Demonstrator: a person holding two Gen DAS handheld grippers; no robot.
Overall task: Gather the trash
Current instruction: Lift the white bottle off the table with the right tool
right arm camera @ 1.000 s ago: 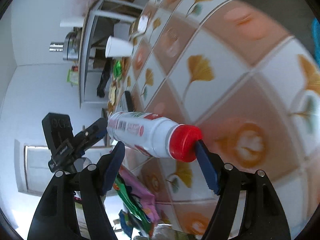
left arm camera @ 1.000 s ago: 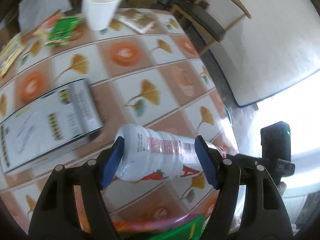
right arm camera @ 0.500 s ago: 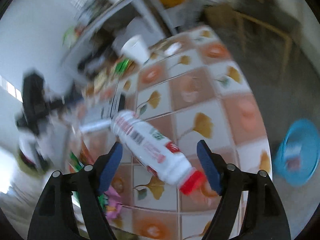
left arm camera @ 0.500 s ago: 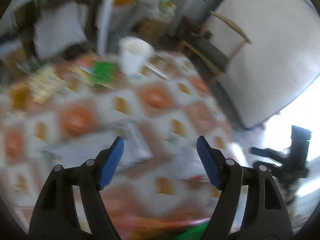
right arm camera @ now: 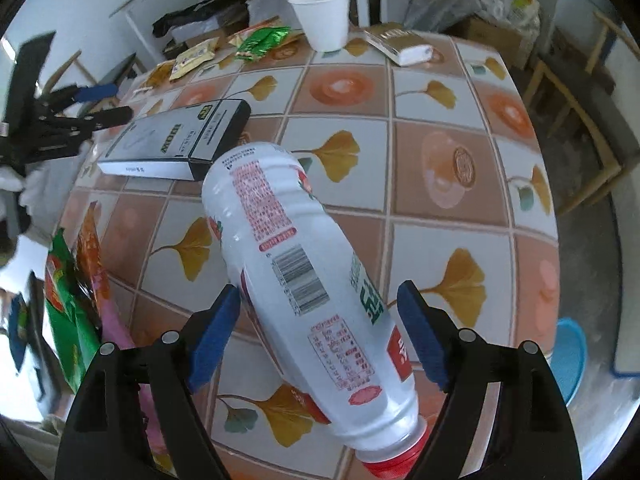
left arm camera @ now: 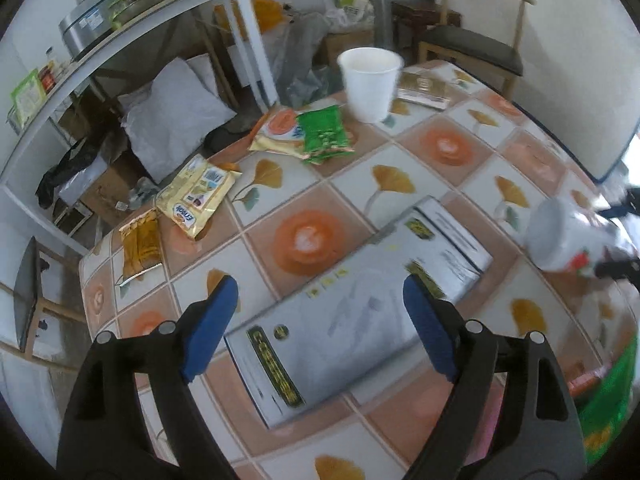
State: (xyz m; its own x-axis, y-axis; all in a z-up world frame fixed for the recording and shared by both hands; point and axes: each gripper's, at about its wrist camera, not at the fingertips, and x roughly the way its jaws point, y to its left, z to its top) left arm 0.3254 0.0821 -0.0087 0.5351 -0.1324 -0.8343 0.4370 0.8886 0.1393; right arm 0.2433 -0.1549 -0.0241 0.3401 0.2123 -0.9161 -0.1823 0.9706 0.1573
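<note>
A white plastic bottle [right arm camera: 296, 264] with a red cap hangs slanted above the tiled table [right arm camera: 440, 152], cap end toward the right wrist camera. My right gripper [right arm camera: 320, 332] is shut on it, its blue pads against the bottle's sides. In the left wrist view the same bottle [left arm camera: 564, 236] shows blurred at the right edge. My left gripper [left arm camera: 320, 328] holds nothing and its jaws are opening; it hovers over a long silver and black box [left arm camera: 360, 320] that lies flat on the table. The left gripper [right arm camera: 104, 102] is at the table's far left in the right wrist view.
A white paper cup [left arm camera: 370, 80] stands at the far end beside a gold pack [right arm camera: 400, 42]. Green [left arm camera: 324, 134] and yellow wrappers [left arm camera: 196, 196] lie near the far left edge. More packets [right arm camera: 68, 320] lie by the bottle. A blue basin [right arm camera: 568, 360] is on the floor, a chair [left arm camera: 472, 48] beyond.
My left gripper let go of the bottle and swung away over the box. My right gripper rolled and lifted, and the bottle now lies slanted between its pads.
</note>
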